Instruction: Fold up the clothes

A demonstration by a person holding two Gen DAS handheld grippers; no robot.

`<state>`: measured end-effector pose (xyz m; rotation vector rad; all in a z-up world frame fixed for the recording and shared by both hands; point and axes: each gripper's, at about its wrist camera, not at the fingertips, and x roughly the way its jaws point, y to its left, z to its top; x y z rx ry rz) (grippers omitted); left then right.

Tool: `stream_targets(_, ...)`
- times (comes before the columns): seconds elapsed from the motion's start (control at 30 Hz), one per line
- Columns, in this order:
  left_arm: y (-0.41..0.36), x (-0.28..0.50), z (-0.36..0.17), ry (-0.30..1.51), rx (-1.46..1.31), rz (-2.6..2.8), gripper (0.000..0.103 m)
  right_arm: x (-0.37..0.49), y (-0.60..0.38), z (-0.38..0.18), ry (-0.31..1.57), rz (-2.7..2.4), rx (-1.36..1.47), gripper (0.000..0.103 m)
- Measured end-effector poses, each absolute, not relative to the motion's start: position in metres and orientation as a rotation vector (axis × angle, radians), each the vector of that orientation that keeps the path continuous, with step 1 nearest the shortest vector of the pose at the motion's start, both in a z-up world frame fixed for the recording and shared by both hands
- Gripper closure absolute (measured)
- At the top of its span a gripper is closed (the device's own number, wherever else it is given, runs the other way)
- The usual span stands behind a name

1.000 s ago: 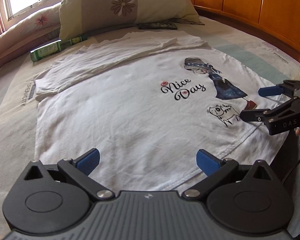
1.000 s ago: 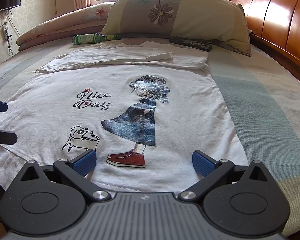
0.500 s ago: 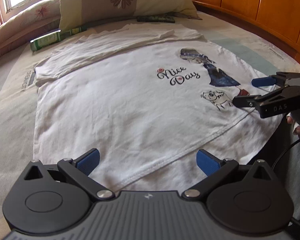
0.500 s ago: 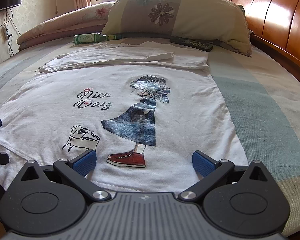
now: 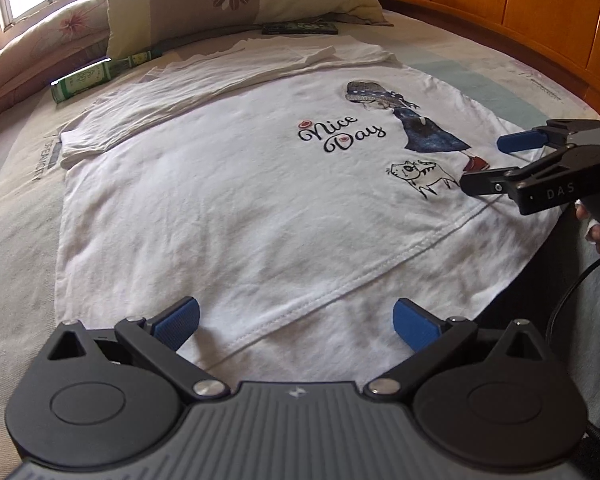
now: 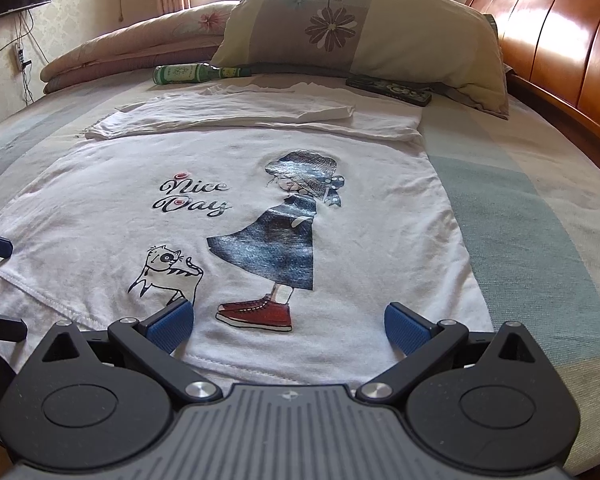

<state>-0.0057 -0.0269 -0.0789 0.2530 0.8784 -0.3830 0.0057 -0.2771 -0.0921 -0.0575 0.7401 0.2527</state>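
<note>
We find both claws, left gripper (image 5: 296,320) and right gripper (image 6: 286,326), spread empty at the T-shirt (image 5: 228,200) hem, six o'clock; pinching one layer risks a skewed fold.

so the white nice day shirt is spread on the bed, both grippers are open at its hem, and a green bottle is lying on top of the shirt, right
Not quite: the green bottle is not on the shirt. It lies on the bed beyond it, by the pillow, as the right wrist view shows. The rest holds: the shirt is spread flat, and the left gripper and right gripper are both open at its hem.
</note>
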Motion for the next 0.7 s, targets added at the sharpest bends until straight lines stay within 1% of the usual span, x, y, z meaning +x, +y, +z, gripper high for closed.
stream_targets(0.07, -0.025, -0.008, -0.075, 0.868, 0.256, -0.381, 0.001, 0.002, -0.274, -0.086, 0.753, 0.304, -0.073, 0.000)
stream_targets(0.17, -0.027, -0.010, -0.074, 0.872, 0.266, -0.384, 0.001, -0.012, -0.259, -0.069, 0.723, 0.427, -0.141, 0.000)
stream_targets(0.27, -0.031, -0.012, -0.075, 0.878, 0.283, -0.389, 0.001, -0.024, -0.239, -0.059, 0.720, 0.524, -0.263, 0.000)
stream_targets(0.4, -0.035, -0.020, -0.072, 0.866, 0.300, -0.403, 0.001, -0.033, -0.220, -0.064, 0.728, 0.569, -0.414, 0.000)
stream_targets(0.47, -0.036, -0.023, -0.071, 0.859, 0.306, -0.402, 0.001, -0.035, -0.216, -0.068, 0.740, 0.562, -0.447, 0.000)
stream_targets(0.7, -0.033, -0.035, -0.067, 0.848, 0.302, -0.395, 0.001, -0.040, -0.208, -0.080, 0.777, 0.574, -0.433, 0.000)
